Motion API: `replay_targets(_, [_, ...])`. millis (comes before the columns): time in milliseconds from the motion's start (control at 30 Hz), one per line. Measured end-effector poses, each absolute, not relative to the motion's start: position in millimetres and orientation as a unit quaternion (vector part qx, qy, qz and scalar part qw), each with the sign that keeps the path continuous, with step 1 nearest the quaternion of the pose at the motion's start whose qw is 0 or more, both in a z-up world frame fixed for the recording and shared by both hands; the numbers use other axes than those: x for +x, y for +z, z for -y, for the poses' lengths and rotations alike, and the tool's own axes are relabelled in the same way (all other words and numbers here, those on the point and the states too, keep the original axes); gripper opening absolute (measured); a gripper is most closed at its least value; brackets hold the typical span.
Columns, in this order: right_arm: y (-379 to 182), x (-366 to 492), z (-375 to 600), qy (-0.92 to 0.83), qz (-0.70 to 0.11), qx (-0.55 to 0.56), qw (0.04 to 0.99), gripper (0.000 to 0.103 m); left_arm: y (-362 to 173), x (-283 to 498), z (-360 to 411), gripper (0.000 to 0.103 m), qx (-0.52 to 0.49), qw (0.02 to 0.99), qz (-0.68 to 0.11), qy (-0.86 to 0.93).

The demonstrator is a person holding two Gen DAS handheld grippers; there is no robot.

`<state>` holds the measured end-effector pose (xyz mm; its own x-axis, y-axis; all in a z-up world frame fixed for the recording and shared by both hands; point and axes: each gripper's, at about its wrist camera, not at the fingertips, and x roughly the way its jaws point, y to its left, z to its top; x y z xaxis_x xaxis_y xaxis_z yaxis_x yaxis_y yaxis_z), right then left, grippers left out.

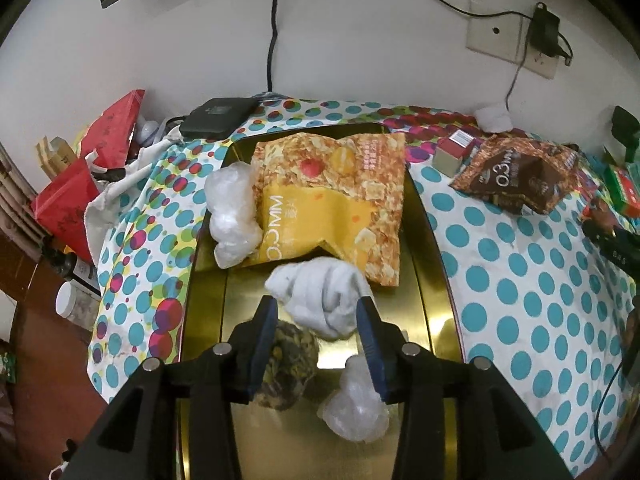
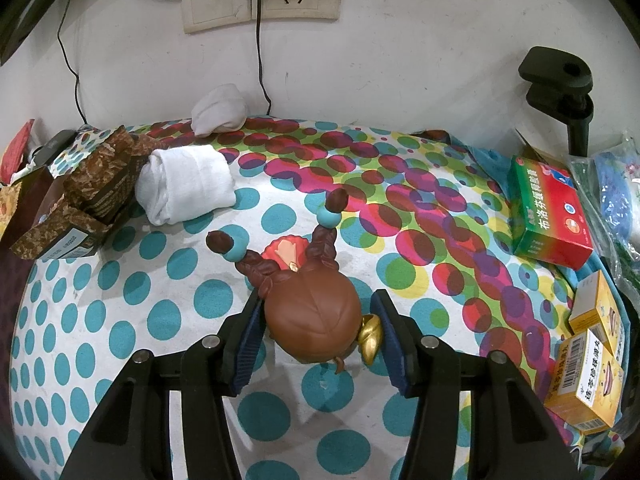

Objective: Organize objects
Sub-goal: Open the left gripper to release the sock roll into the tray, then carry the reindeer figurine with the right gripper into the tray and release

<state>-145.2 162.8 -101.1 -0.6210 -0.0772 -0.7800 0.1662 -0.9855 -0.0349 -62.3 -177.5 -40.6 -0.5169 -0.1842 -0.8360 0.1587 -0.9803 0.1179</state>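
Now, left gripper (image 1: 318, 322) jaws apart around white cloth (image 1: 320, 300), right gripper (image 2: 320, 334) jaws apart flanking figurine (image 2: 312, 312).

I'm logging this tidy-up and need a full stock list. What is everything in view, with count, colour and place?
Tray: 1, gold, on the dotted cloth.
Snack bag: 1, yellow-orange, in tray.
Plastic wads: 2, clear-white, in tray.
Sock bundle: 1, white, between the left fingers.
Brown bag: 1, right of tray.
Figurine: 1, brown-haired, between the right fingers.
Rolled cloth: 1, white, beside the brown bag.
Medicine box: 1, red-green, right edge.
Yellow boxes: 2, right edge.
Left hand-held gripper: black, blue pads.
Right hand-held gripper: same.
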Motion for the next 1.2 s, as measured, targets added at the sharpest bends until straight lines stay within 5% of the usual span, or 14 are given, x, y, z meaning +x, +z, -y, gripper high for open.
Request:
replay_targets(833, [-95.5, -142.2, -160.3, -0.906, -0.051, 0.416, 0.068, 0.048, -3.1, 26.5, 158.0, 0.042, 0.416, 0.103, -0.044, -0.902])
replay_targets(933, [-90.9, -139.7, -160.7, -0.911, -0.049, 0.403, 0.07, 0.048, -0.1, 39.3, 160.6, 0.054, 0.411, 0.105, -0.046, -0.904])
replay_targets(1200, [-90.1, -142.6, -166.3, -0.913, -0.036, 0.401, 0.074, 0.047, 4.1, 59.9, 188.6, 0.055, 0.4, 0.116, -0.073, -0.906])
